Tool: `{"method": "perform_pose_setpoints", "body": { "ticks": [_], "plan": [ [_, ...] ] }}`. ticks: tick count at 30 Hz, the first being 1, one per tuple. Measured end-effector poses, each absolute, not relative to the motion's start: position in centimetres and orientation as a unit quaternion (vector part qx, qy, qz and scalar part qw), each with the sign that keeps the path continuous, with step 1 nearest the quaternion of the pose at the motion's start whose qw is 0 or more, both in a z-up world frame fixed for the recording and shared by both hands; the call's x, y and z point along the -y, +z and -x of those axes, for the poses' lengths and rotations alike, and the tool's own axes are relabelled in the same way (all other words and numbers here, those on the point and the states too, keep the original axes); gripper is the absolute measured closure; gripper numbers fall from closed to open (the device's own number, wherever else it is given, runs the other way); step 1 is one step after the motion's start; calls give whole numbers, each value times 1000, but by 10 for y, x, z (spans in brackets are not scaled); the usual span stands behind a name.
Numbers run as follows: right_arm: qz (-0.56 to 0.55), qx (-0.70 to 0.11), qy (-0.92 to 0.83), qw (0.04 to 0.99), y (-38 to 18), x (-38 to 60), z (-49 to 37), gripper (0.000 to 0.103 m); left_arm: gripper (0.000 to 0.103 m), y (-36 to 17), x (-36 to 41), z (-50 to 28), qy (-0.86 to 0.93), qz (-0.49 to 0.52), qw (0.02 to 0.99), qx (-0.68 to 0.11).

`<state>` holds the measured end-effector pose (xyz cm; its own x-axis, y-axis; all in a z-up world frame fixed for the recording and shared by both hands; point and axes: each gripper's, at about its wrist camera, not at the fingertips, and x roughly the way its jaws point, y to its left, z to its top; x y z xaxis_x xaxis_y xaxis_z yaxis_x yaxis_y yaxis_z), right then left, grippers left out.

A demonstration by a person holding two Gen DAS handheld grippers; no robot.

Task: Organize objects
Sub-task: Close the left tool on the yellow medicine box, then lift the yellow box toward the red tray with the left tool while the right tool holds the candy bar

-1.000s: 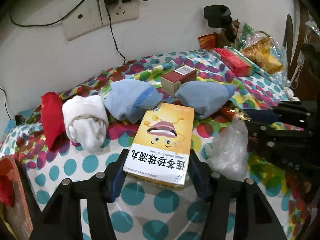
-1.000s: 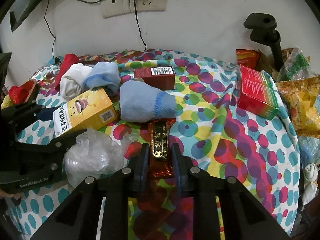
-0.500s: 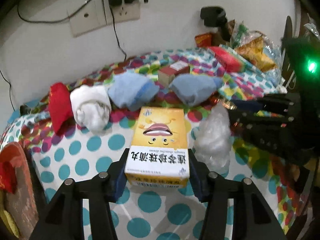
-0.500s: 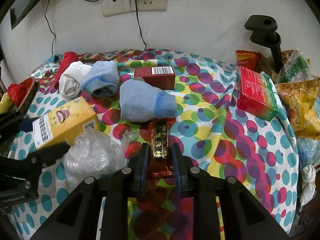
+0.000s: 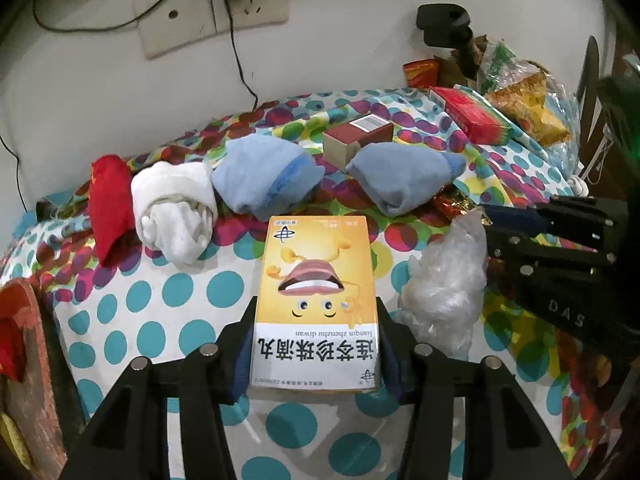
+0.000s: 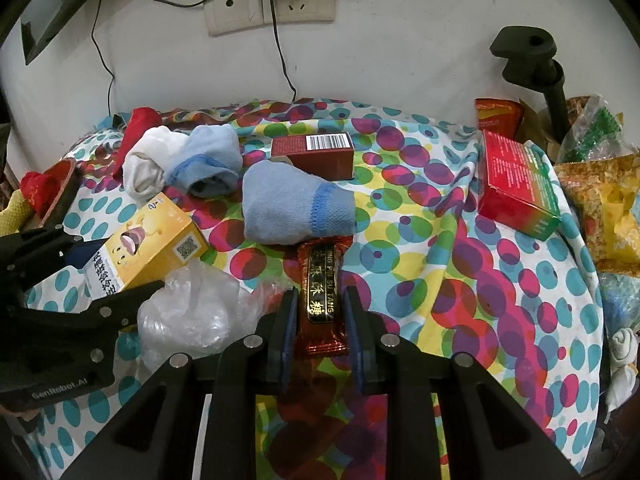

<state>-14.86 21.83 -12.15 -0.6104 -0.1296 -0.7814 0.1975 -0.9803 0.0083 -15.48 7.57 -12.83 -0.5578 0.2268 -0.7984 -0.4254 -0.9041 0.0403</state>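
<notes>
Closing its jaws on the yellow box [image 5: 316, 304], the left gripper [image 5: 316, 344] could lose it if it lifts before the grip is firm, while the right gripper [image 6: 318, 320] pinches the candy bar [image 6: 320, 300] by one end, which may slip.

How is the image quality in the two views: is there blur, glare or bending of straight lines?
Left wrist view: sharp, the print on the yellow box is readable; black fisheye corners, the wall socket looks tilted. Right wrist view: also sharp; glare on the red candy wrapper and the crumpled clear plastic; the tablecloth edge curves strongly.
</notes>
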Motion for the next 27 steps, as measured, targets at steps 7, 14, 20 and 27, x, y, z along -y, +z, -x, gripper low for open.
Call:
{"method": "perform_pose_setpoints", "body": {
  "ticks": [7, 14, 20, 27],
  "plan": [
    [-432, -52, -897, 86, -121, -215, 148, 81, 51, -126, -69, 145, 883, 420, 185, -95],
    [-432, -51, -897, 86, -121, -215, 149, 81, 52, -116, -56, 130, 884, 419, 189, -80],
    [-431, -51, -897, 86, -122, -216, 148, 81, 52, -106, -43, 115, 888, 415, 181, -73],
    [-431, -51, -897, 86, -122, -216, 149, 81, 52, -90, -34, 95, 894, 407, 171, -75]
  ]
}}
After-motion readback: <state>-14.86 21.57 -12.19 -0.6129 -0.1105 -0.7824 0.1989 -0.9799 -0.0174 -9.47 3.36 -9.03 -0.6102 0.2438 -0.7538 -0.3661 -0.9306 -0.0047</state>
